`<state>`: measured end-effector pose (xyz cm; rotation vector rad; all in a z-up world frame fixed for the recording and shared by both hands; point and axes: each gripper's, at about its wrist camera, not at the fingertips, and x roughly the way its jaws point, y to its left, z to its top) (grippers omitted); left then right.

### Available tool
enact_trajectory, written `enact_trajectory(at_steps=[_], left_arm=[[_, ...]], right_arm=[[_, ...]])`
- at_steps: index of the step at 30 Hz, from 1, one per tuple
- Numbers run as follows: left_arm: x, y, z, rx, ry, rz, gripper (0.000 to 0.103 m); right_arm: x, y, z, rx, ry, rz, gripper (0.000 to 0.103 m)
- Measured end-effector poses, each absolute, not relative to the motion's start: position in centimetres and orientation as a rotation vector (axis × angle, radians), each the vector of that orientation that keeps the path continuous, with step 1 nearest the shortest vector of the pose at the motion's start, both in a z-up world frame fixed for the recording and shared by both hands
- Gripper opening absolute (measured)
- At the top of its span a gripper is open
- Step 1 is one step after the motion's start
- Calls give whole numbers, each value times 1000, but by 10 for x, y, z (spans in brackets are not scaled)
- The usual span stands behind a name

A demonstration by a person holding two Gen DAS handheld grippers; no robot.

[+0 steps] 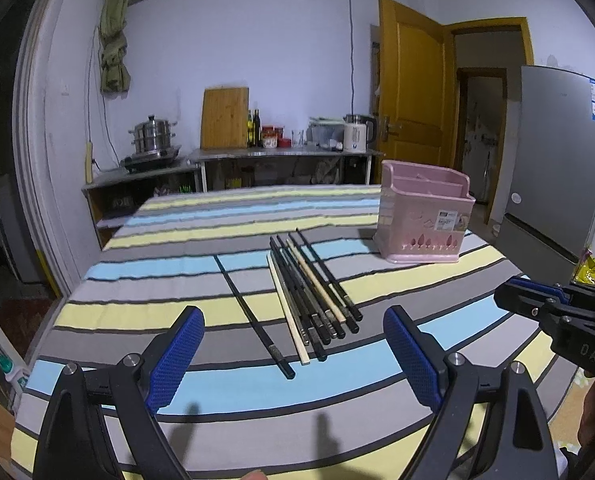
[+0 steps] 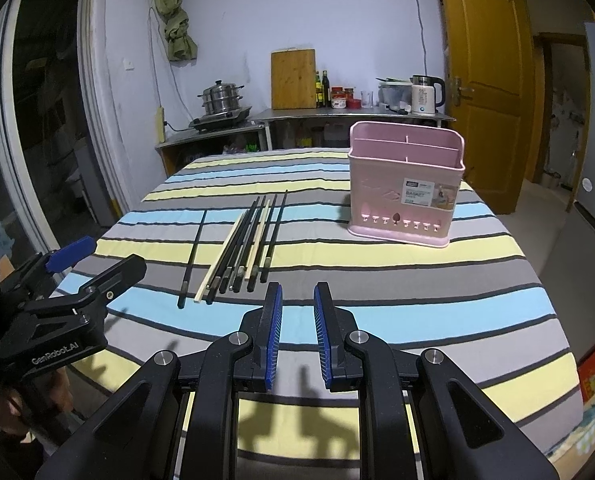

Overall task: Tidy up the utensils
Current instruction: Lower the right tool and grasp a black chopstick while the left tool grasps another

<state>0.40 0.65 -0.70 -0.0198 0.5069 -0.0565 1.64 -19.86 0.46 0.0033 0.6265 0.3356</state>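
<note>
Blue-padded fingers [image 1: 177,356] of the left gripper [image 1: 293,356] are spread wide and hold nothing; the right gripper [image 2: 297,332] has its fingers [image 2: 275,328] drawn near together with a narrow gap and nothing between. Both hover over the striped tabletop [image 2: 397,272]. Chopsticks [image 2: 241,244] lie bundled beyond them, one black chopstick [image 2: 192,258] apart on the left. Far right stands the pink basket [image 2: 405,192]; its compartments' depths are hidden by its walls.

Lilac walls [image 1: 257,40], yellow door [image 1: 411,92], grey fridge [image 1: 553,152], steel counter [image 2: 349,114].
</note>
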Motion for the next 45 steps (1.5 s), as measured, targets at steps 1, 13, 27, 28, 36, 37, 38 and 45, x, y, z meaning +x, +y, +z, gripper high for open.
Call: enact_trajectory(at_steps=[1,13,27,28,36,37,38,45], left_arm=[[10,10,-9,-31,523,-58,92],[104,58,-35,-120,712,44,84],[199,96,-73,-250,892,41,50],[205,98,-75,-261,902,37,48],[223,102,-80,-252,905,61,31],[225,102,-80,-248,904,63,29],[225,101,-80,-243,903,66,27],[230,97,-81,-199,896,83,25]], right_arm=[[20,-198,4,2,630,339,17],[86,-171,-5,-19,687,383,17],[193,-126,-35,-31,819,435,17],[200,-123,-37,-33,828,435,17],[245,-105,-54,-35,888,430,17],[249,-105,-57,-34,897,428,17],[253,-104,-59,-33,906,423,17],[273,-94,-72,-45,960,420,16]])
